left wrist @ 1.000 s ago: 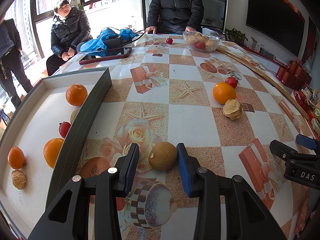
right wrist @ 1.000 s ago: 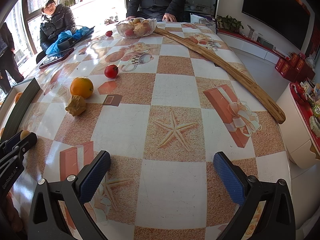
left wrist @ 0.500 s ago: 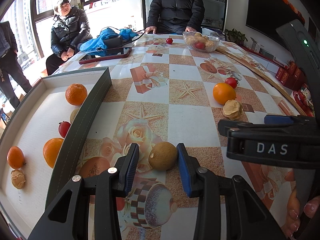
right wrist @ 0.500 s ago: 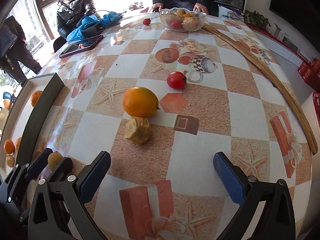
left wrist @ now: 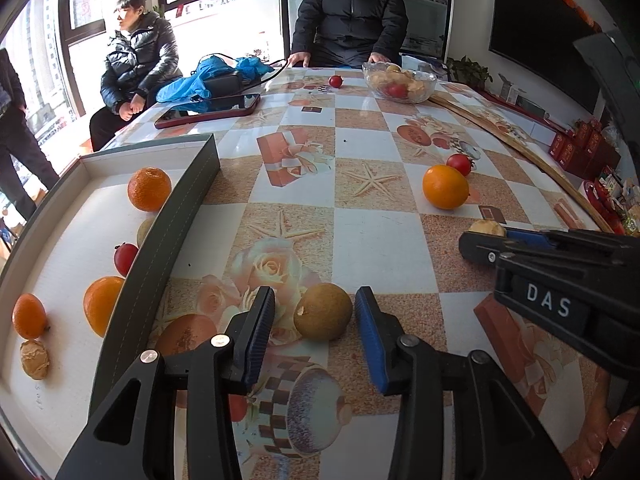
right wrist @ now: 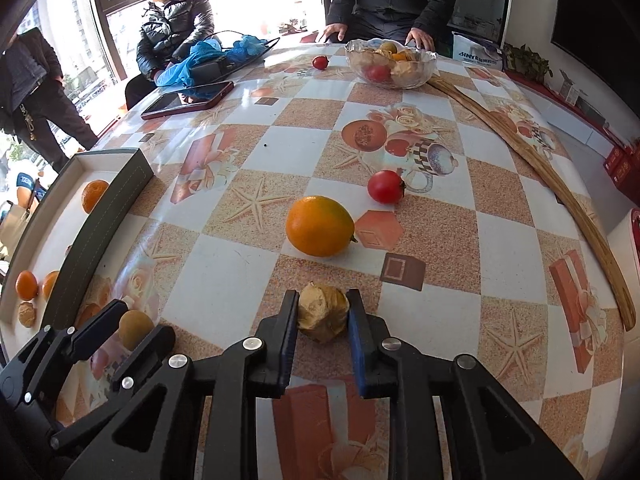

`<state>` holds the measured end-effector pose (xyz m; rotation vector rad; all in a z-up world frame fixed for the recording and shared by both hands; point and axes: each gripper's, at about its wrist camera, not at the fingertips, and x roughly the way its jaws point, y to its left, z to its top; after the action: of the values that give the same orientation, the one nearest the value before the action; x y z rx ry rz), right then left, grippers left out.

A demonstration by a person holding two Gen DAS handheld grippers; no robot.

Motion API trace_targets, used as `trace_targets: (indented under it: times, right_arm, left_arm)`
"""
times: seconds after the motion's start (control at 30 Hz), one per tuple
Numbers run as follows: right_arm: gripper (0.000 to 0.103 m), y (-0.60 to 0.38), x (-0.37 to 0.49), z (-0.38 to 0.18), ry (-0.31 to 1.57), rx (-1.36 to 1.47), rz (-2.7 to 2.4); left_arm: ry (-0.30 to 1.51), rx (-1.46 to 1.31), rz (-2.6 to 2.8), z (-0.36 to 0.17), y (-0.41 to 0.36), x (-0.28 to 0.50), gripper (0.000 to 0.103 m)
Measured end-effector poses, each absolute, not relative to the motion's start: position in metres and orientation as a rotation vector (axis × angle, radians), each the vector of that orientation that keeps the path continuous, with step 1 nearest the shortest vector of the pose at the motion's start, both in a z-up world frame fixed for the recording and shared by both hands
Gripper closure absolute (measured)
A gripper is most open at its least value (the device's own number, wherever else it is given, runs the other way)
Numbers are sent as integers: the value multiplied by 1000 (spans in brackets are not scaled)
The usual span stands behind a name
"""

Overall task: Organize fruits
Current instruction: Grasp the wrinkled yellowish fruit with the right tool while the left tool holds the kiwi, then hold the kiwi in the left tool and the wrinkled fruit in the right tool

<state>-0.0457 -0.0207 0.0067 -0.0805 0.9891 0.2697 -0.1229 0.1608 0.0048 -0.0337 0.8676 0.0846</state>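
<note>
Bright daylight pours through the tall windows, and the table (right wrist: 516, 240) wears a glossy checked oilcloth printed with starfish, roses and gift boxes. The right gripper (right wrist: 322, 317) sits low on that cloth with its blue-padded jaws pressed against both sides of a crumpled tan walnut-like fruit (right wrist: 322, 312), which rests on the table. Just beyond it lies a large smooth orange (right wrist: 320, 226), and past that a small red tomato-like fruit (right wrist: 386, 187).

Over on the left, the left gripper (left wrist: 315, 320) has its jaws apart, straddling a round brown-green pear-like fruit (left wrist: 323, 311) on the cloth; the fruit sits close to the right-hand pad with a gap on the other side. Beside it runs the dark grey wall of a shallow white-floored box (left wrist: 168, 216), holding several oranges, a small red fruit and another tan wrinkled one.

At the far end stands a clear glass bowl (right wrist: 390, 62) of mixed fruit, with a lone red fruit (right wrist: 320, 62) near it. A long curved wooden stick (right wrist: 560, 188) sweeps down the right edge. A red-cased tablet (right wrist: 188, 100) and a crumpled blue bag (right wrist: 208, 58) lie on the window side, and two people in black padded jackets sit at the table.
</note>
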Motion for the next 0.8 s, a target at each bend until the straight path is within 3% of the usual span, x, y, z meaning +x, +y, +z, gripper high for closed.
trace_targets:
  times: [0.13,0.2,0.8]
  right_arm:
    - [79,-39,-64,6,999,-80,267]
    - [79,-46,-73,7,994,-89,257]
    - [79,-55,-110,5,974,-164,259]
  left_arm:
    - [867,-44,63,5,161,-125,60]
    - [865,-37,50,6,160,-129,69]
    - [846,-9,59,5,158,-138,69]
